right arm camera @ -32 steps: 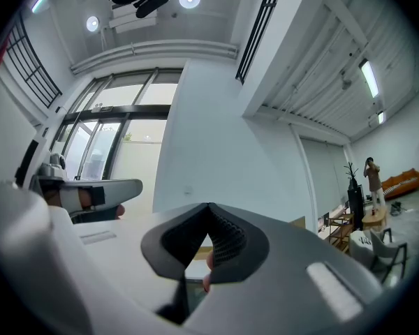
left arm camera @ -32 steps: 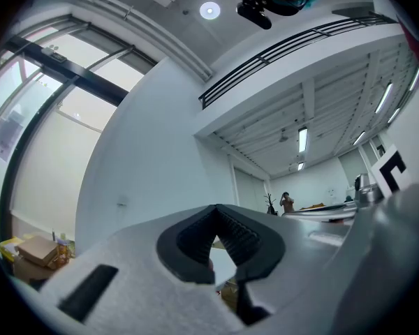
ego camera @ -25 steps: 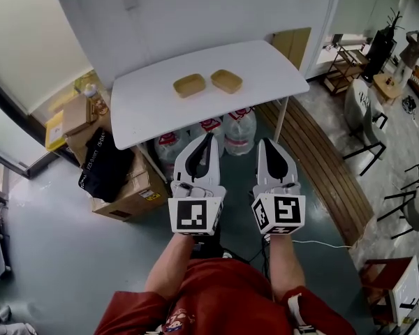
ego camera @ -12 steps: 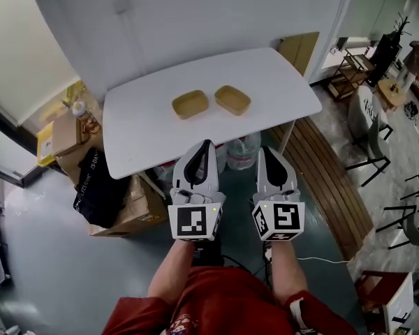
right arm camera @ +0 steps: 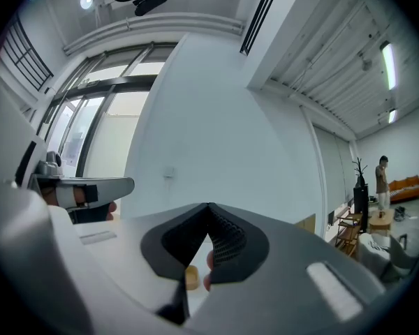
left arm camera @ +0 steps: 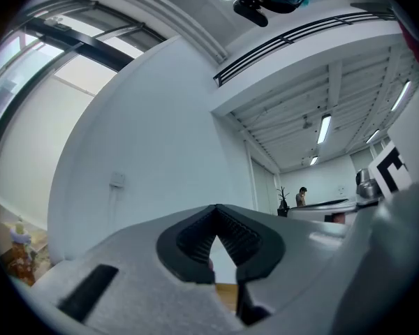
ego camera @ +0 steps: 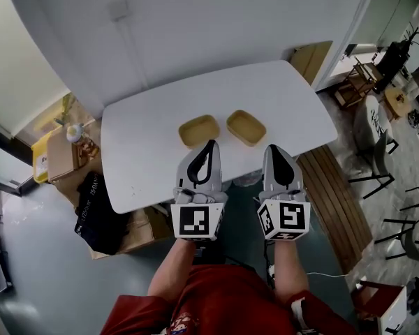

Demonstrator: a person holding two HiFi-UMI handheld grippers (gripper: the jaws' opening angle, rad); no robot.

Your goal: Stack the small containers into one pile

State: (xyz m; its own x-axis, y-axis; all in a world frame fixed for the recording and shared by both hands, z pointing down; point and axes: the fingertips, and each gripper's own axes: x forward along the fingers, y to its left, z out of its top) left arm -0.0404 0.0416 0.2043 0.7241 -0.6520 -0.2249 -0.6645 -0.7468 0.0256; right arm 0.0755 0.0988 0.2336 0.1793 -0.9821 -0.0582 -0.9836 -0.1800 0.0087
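Note:
Two small tan containers lie side by side on the white table [ego camera: 146, 166]: the left container [ego camera: 198, 130] and the right container [ego camera: 246, 127], apart from each other. My left gripper [ego camera: 209, 144] hangs above the table's near edge, just short of the left container, jaws shut with nothing in them. My right gripper [ego camera: 274, 148] is level with it near the front edge, below the right container, also shut and empty. In the right gripper view a sliver of a tan container [right arm camera: 190, 278] shows under the jaws.
A white wall runs behind the table. Cardboard boxes [ego camera: 56, 155] and a black bag [ego camera: 96, 204] lie on the floor at the left. Wooden boards [ego camera: 332, 187] lie on the floor to the right, with chairs [ego camera: 380, 155] beyond.
The table and containers have come nearer and lower in the head view. Both grippers, still shut, now reach the table's near edge instead of hanging over the floor.

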